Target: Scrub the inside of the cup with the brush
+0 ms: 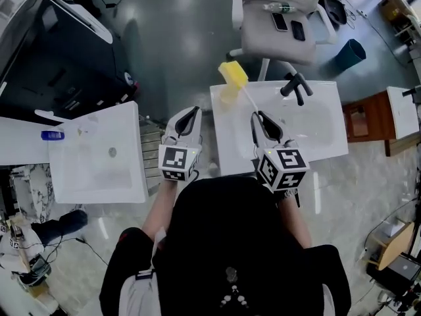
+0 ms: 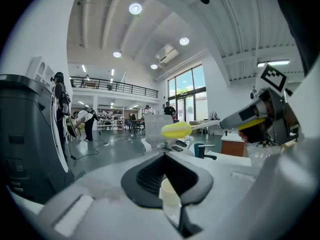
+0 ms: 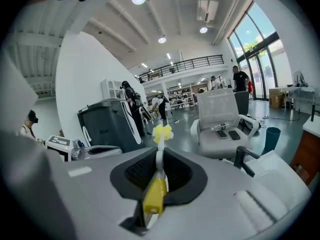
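Observation:
My right gripper [image 1: 257, 118] is shut on the brush's yellow handle [image 3: 155, 196]. The white stem runs forward to the yellow sponge head [image 1: 232, 76], which hangs over the back left corner of the right sink [image 1: 316, 120]. In the right gripper view the sponge head [image 3: 162, 132] shows just past the jaws. My left gripper [image 1: 191, 113] is level with the right one, over the gap between the two sinks. Its jaws are closed on a pale, translucent cup [image 2: 169, 193], mostly hidden by the gripper. The left gripper view also shows the brush head [image 2: 176, 130] to the front right.
A black faucet [image 1: 295, 85] stands at the back of the right sink. A second white sink [image 1: 99, 157] lies to the left. Behind is an office chair [image 1: 283, 18] with phones and a bottle, a teal bin [image 1: 348, 54] and a wooden cabinet [image 1: 365, 117].

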`<state>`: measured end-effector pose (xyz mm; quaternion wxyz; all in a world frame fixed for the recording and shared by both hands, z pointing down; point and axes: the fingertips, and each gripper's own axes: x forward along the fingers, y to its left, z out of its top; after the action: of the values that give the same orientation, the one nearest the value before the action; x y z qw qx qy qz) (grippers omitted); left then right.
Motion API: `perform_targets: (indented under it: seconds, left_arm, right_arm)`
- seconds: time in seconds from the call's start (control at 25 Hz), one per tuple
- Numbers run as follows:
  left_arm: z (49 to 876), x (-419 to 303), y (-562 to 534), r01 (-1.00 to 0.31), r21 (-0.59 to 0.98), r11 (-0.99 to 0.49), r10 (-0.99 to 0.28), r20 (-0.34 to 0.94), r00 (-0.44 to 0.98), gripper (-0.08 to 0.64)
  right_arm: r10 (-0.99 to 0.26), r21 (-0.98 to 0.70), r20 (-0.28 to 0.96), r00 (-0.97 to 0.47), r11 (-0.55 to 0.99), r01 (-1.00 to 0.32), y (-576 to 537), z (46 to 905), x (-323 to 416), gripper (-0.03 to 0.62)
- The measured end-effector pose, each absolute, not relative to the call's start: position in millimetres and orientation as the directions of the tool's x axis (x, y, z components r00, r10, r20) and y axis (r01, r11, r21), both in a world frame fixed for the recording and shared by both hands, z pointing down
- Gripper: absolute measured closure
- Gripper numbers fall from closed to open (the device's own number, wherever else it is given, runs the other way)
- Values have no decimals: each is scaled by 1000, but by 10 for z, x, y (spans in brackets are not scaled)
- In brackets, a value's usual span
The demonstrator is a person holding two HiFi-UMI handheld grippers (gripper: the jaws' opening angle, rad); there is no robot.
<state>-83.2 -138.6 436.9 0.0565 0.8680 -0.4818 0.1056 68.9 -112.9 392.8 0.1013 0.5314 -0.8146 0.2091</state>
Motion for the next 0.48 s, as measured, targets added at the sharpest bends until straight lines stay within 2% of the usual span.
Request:
perform_targets:
  seconds: [0.48]
  left_arm:
    - [3287, -584, -1553, -838, -27, -545, -836, 84, 542, 558]
  right_arm:
    - [-889, -89, 209, -408, 398, -913, -1275, 3039, 670, 551]
